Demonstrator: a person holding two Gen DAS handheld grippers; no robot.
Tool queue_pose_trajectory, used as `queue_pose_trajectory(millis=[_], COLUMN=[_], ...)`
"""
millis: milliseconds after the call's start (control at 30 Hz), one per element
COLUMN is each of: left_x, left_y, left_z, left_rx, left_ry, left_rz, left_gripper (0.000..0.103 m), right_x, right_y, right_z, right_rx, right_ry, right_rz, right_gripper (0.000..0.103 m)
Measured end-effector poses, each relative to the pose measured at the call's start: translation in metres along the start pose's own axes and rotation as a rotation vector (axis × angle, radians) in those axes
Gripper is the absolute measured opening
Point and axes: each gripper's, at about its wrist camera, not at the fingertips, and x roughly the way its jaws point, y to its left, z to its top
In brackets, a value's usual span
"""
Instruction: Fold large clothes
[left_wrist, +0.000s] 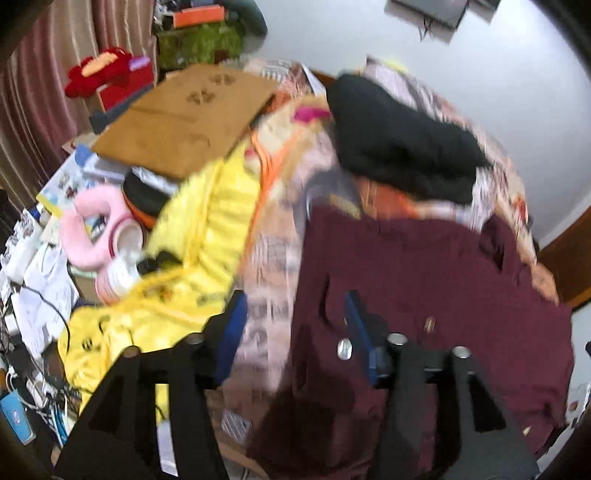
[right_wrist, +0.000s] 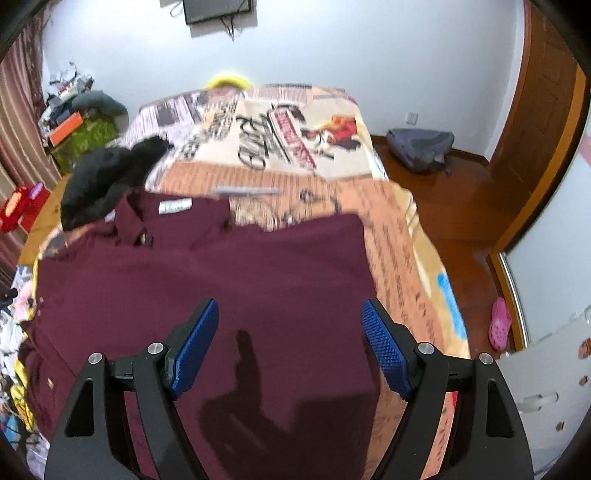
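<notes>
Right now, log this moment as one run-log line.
left gripper: open, empty | right gripper: open, empty | maroon shirt: spread on bed, unfolded | black garment: beyond shirt

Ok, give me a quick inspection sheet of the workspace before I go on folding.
Surface: bed with printed newspaper-pattern cover.
Job's things: maroon collared shirt spread flat, collar at the far end.
Clutter: black garment beside the collar; yellow garment, brown cardboard sheet, pink cushion.
Grippers: left gripper and right gripper open, holding nothing.
Cables: black cable over papers.
Surroundings: grey backpack on wooden floor.
</notes>
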Motion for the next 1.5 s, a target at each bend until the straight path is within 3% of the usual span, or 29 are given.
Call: queue_pose_trajectory(millis=[67,167,400,500,600,700,767,833,933,967,1000,1033,1100,1200,1267,1500], left_x=[0.001,0.026,0.101,0.111,0.106,0.094,0.088,0.093,0.111,0.115,0.116,0.116,0.106,0.079,0.058,-0.013], left_y=[0.001,-0.003,0.01,0.01,-0.004,-0.029,-0.048,-0.063,-0.068,-0.069,-0.071,-0.074,-0.081,-0.097,-0.109,-0.17], left_z=[0.013,0.031,0.035,0.03,0.025,0.016,0.007,0.003,0.007,0.01,0.014,0.017,0.026,0.037,0.048,0.093], left_rx=[0.002,0.038,-0.076,-0.106,-0.041,0.101,0.192,0.275,0.276,0.264,0.259,0.259,0.255,0.287,0.282,0.362], left_ry=[-0.001,0.071,0.258,0.267,0.231,0.194,0.173,0.162,0.208,0.215,0.211,0.202,0.164,0.08,0.037,-0.184], left_rz=[-0.052,-0.143,-0.181,-0.217,-0.184,-0.158,-0.141,-0.06,0.003,0.016,0.037,0.059,0.078,0.081,0.038,-0.016], left_gripper=[0.059,0.062,0.062,0.062,0.06,0.04,0.039,0.039,0.036,0.034,0.024,0.012,0.01,0.0,0.0,0.0], right_x=[0.0,0.013,0.06,0.078,0.091,0.097,0.098,0.101,0.116,0.122,0.126,0.129,0.129,0.1,0.071,0.023], right_y=[-0.004,-0.014,-0.046,-0.06,-0.066,-0.063,-0.057,-0.05,-0.042,-0.042,-0.043,-0.045,-0.05,-0.043,-0.03,-0.003], right_z=[0.011,0.026,0.035,0.029,0.022,0.019,0.019,0.021,0.028,0.031,0.034,0.037,0.042,0.053,0.065,0.117], right_rx=[0.001,-0.005,0.013,0.059,0.094,0.106,0.096,0.078,0.064,0.072,0.081,0.098,0.146,0.127,0.059,-0.04], right_ry=[-0.013,0.007,0.154,0.205,0.251,0.247,0.238,0.225,0.24,0.259,0.272,0.282,0.285,0.175,0.074,-0.081], right_rz=[0.021,0.035,0.014,0.039,0.067,0.087,0.116,0.118,0.112,0.112,0.104,0.084,0.093,0.07,0.035,-0.008], right_gripper=[0.077,0.077,0.077,0.077,0.077,0.068,0.062,0.062,0.06,0.053,0.039,0.031,0.011,0.007,0.006,0.006])
